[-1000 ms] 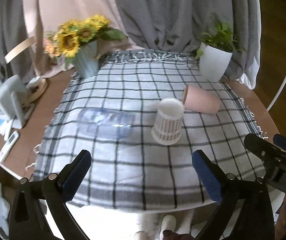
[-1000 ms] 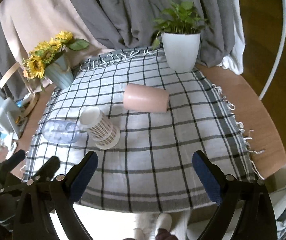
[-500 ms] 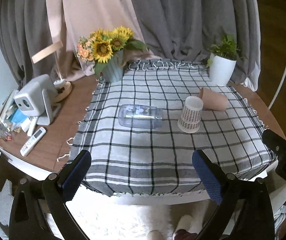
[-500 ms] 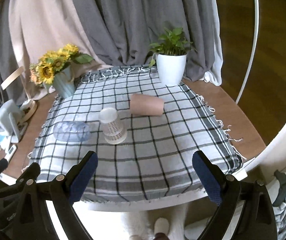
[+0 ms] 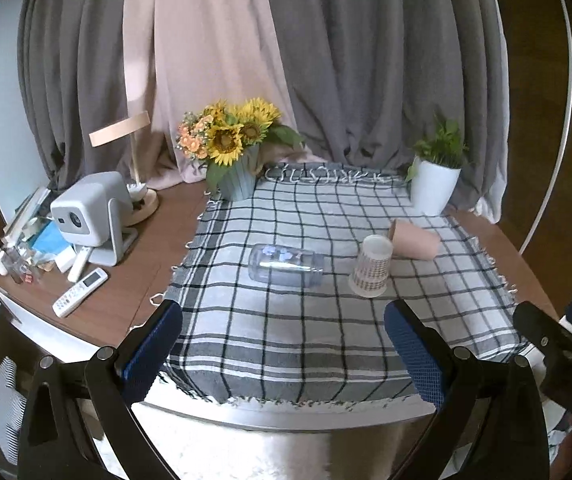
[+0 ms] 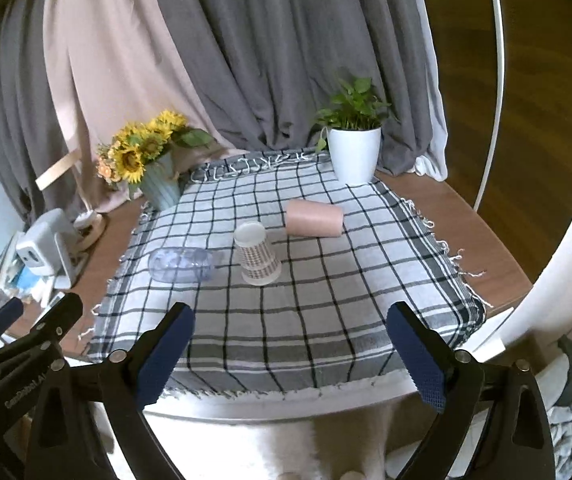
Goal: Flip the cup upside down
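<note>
A white cup with a brown check pattern stands upside down, wide rim down, on the checked cloth. A pink cup lies on its side just behind it. A clear plastic cup lies on its side to the left. My left gripper and my right gripper are both open and empty, held back beyond the table's front edge, well short of the cups.
A sunflower vase stands at the back left of the cloth and a white plant pot at the back right. A projector, a lamp and remotes sit on the wooden table at the left. Curtains hang behind.
Both grippers have pulled back and up from the table, so the cups look smaller and farther. The cups have not moved. Both grippers stay open.
</note>
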Demonstrator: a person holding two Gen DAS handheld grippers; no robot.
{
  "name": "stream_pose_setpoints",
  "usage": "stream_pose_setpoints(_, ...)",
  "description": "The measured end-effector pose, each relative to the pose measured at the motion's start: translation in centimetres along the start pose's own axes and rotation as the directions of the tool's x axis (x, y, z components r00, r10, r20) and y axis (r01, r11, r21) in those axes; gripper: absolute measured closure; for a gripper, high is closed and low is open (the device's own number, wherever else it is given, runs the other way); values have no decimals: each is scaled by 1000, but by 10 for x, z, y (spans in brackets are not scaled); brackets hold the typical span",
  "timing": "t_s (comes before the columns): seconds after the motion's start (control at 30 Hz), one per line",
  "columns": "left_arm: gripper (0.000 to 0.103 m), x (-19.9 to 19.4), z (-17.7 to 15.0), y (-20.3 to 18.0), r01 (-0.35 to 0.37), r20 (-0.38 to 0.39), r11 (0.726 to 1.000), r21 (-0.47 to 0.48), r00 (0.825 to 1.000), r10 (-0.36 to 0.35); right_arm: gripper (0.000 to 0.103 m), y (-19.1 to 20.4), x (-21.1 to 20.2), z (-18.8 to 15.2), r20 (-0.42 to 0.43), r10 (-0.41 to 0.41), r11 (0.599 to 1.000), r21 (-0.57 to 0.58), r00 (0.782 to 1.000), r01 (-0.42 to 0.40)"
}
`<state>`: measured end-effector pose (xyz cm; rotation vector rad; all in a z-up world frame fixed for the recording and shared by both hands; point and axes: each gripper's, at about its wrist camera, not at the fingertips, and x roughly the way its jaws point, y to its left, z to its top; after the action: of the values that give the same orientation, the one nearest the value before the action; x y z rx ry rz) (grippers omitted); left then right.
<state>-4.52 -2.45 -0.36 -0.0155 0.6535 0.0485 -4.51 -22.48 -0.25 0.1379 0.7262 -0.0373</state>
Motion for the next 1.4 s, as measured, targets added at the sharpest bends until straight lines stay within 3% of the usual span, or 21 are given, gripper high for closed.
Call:
stream_pose_setpoints(0.43, 0, -22, -4, -5, 19, 62, 1000, -7, 998, -18, 2, -14, -26, 1, 70, -9, 1000, 27, 998, 7)
stream_pose_setpoints(0.9, 0, -28, -1, -1, 18, 91, 1000, -3, 996, -18, 2, -3, -49, 3, 169, -37, 999, -1, 985, 38)
stream_pose_setpoints(1.4, 0, -31, -2, 0, 29, 102, 1000, 0, 994, -29, 2, 1, -53, -1, 175, -44, 999, -3, 984, 45)
